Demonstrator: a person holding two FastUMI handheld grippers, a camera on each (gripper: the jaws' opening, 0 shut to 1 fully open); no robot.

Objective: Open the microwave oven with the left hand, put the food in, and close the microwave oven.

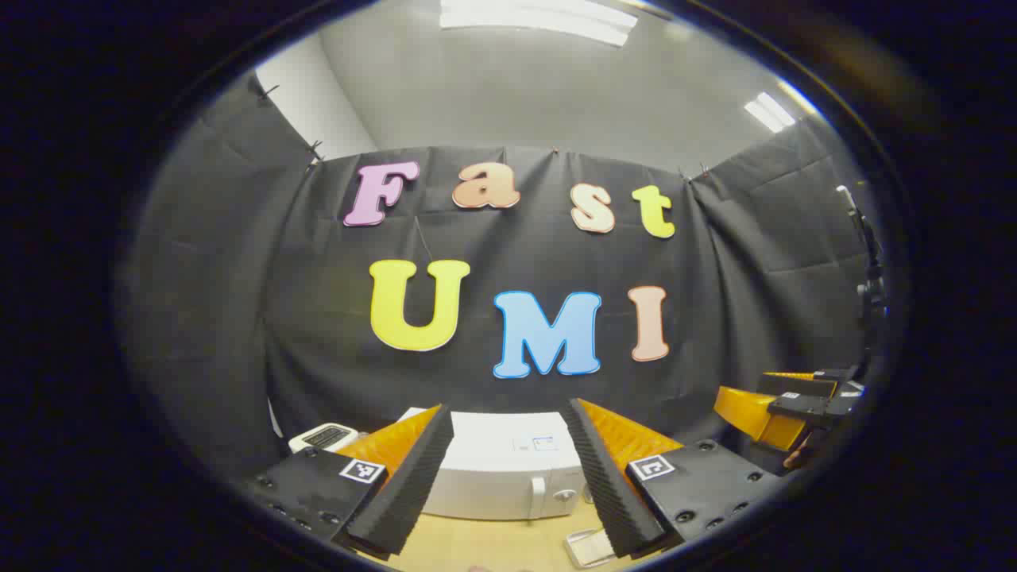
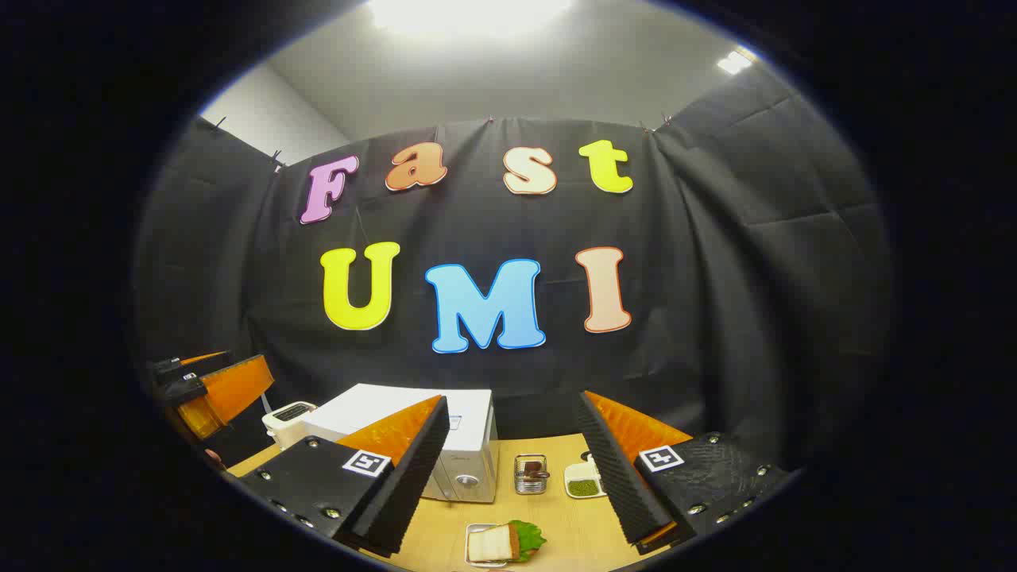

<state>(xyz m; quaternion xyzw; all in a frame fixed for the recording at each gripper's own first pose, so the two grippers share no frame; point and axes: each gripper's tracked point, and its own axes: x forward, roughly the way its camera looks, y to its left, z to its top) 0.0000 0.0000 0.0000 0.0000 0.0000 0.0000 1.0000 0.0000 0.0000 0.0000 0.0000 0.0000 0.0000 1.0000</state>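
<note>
A white microwave oven stands on the wooden table with its door closed; it also appears in the right gripper view. My left gripper is open, raised in front of the microwave with nothing between its fingers. My right gripper is open too, well above the table. The food, a sandwich with a lettuce leaf on a small white plate, lies on the table below the right gripper. In the left gripper view the plate's edge shows at the bottom. The right gripper also shows far right there, and the left gripper far left in the right gripper view.
A white toaster stands left of the microwave. To the microwave's right sit a small metal basket and a little white dish of green bits. The black cloth wall closes the back and sides.
</note>
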